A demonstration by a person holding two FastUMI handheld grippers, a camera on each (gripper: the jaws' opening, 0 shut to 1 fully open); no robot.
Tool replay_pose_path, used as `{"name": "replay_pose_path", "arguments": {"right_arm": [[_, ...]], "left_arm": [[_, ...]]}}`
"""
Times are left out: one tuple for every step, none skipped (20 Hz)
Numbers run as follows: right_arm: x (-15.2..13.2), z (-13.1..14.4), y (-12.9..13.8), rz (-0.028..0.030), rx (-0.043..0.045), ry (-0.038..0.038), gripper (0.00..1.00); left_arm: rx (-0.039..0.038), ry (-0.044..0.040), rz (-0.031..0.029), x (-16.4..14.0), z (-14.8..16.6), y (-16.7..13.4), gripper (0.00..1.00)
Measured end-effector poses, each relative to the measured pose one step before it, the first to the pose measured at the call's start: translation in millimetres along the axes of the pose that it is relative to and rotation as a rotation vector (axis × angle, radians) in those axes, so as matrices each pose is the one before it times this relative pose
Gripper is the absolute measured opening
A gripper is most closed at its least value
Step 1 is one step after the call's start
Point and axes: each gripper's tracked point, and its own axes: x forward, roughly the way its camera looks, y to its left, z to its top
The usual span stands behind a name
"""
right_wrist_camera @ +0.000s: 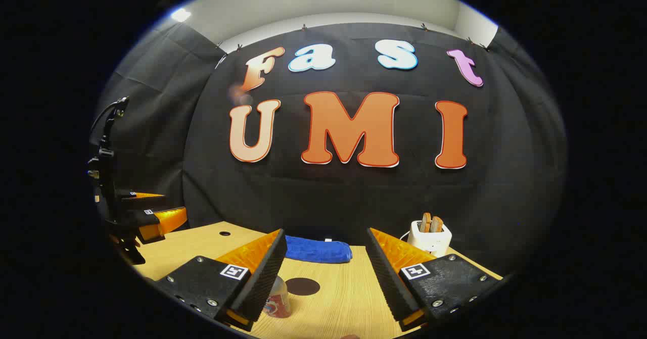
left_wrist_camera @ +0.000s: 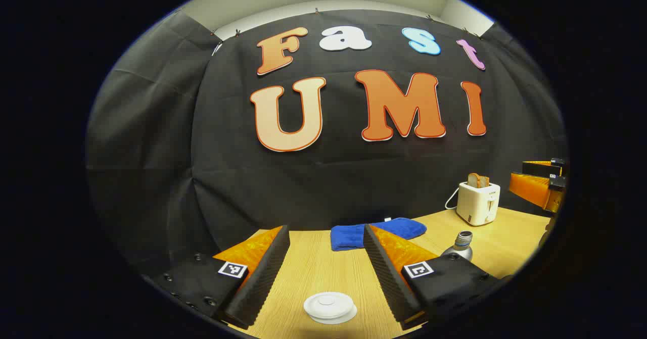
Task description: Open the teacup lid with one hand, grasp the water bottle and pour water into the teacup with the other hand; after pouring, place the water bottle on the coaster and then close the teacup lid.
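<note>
Nearest the left gripper (left_wrist_camera: 326,258), whose fingers are standing spread with nothing between them, the white teacup lid (left_wrist_camera: 329,306) is lying low on the wooden table (left_wrist_camera: 313,268). The right gripper (right_wrist_camera: 323,263) is hovering just as wide apart, and the water bottle (right_wrist_camera: 277,298) is peeking out beside its left finger, possibly with a printed label. A careless close could be knocking the bottle over. Farther back, a dark coaster (right_wrist_camera: 302,286), a blue towel (right_wrist_camera: 317,250) and a toaster (right_wrist_camera: 429,235) are sitting.

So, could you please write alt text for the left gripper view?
The open left gripper hangs above a white teacup lid on a wooden table. Behind lie a blue towel, a bottle and a toaster.
</note>
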Motion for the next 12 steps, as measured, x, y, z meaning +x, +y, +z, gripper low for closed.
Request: {"name": "replay_pose_path", "arguments": {"right_arm": [[0.00,-0.65,0.14,-0.00014,0.00097,0.00040,0.94],[0.42,-0.40,0.70,0.00081,0.00104,0.00116,0.94],[-0.20,-0.83,-0.42,-0.00060,0.00062,0.00214,0.94],[0.00,-0.91,-0.74,-0.00079,0.00020,0.00103,0.94],[1.15,1.13,-0.42,-0.00416,0.00038,-0.00092,0.94],[-0.40,1.15,-0.87,-0.00387,0.00147,-0.00254,0.94],[1.23,1.36,0.56,-0.00142,0.00300,-0.00309,0.94],[-0.06,0.58,-1.01,-0.00049,0.00412,-0.00265,0.94],[0.13,2.02,0.02,0.00048,0.00386,-0.00238,0.94],[0.64,-0.25,0.01,-0.00104,0.00303,-0.00081,0.94],[-0.06,0.10,0.09,0.00036,0.00187,-0.00059,0.94],[-0.66,0.28,0.30,0.00122,0.00000,0.00042,0.94]], "left_arm": [[0.00139,0.00302,-0.00060,0.22,-0.99,-0.51,0.99],[0.00180,0.00318,-0.00026,0.73,-1.16,0.36,0.99],[0.00115,0.00288,-0.00020,0.13,-0.88,-0.66,0.99],[0.00043,0.00058,-0.00017,0.17,-0.43,0.21,0.99],[0.00102,-0.00246,0.00154,0.10,1.79,0.13,0.99],[0.00147,-0.00387,0.00176,-0.90,0.99,0.13,0.99],[0.00277,-0.00493,0.00120,-0.60,2.17,0.29,0.97],[0.00278,-0.00265,0.00039,0.18,0.32,0.48,0.99],[0.00129,-0.00224,-0.00058,-0.55,1.06,-0.31,0.94],[-0.00066,-0.00133,-0.00101,0.03,0.36,-0.24,0.94],[-0.00063,-0.00080,-0.00088,-0.62,0.46,-0.15,0.94],[-0.00012,-0.00003,0.00007,0.36,-0.37,0.10,0.97]]}}
